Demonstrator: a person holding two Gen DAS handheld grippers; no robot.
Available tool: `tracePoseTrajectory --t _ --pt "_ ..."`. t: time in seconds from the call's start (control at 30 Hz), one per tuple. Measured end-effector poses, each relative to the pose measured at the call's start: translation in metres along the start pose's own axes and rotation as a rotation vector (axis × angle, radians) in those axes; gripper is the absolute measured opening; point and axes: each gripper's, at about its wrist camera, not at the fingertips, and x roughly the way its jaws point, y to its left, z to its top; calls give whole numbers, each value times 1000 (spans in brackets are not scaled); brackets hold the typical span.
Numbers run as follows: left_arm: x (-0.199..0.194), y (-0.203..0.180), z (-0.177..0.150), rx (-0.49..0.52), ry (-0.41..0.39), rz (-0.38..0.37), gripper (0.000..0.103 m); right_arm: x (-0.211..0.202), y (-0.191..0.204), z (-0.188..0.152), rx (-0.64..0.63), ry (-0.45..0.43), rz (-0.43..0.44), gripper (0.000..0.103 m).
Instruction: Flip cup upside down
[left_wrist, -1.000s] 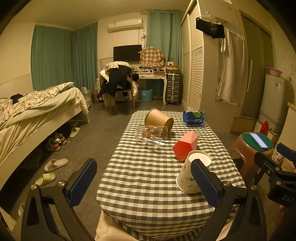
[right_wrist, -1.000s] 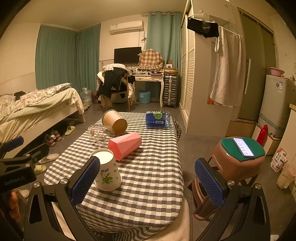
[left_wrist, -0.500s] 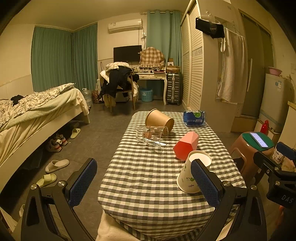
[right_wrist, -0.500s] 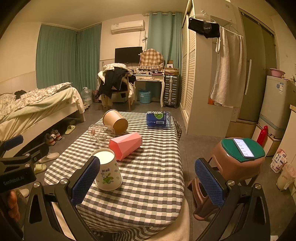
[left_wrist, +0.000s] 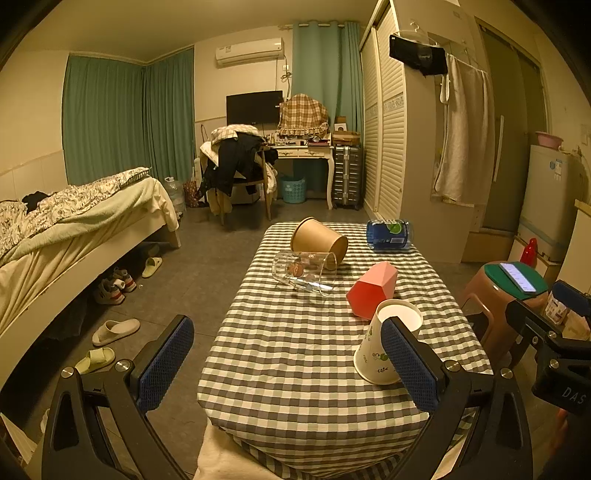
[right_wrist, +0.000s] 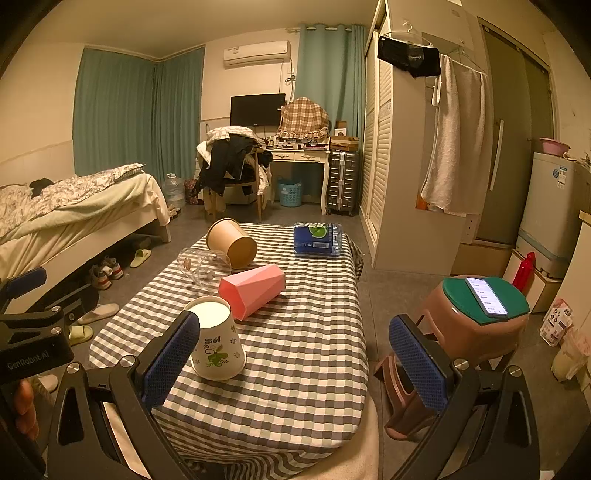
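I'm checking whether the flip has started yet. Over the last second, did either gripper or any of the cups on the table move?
Almost nothing changed. Both grippers drifted only slightly; the left gripper and right gripper are open as before, holding nothing. The white paper cup stands mouth-down where it was, and the pink cup, brown cup and glass cup lie on their sides in the same places.

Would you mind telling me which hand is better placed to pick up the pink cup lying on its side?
Probably the right. The right tool is open and the pink cup lies inside its gap; from the open left tool it sits behind the white cup, near one finger.
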Motion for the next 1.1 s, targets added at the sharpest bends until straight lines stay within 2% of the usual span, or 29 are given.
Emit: tracePoseTrajectory --t 1.1 --pt "-2 4 -1 6 4 0 103 3 0 -5 0 14 1 103"
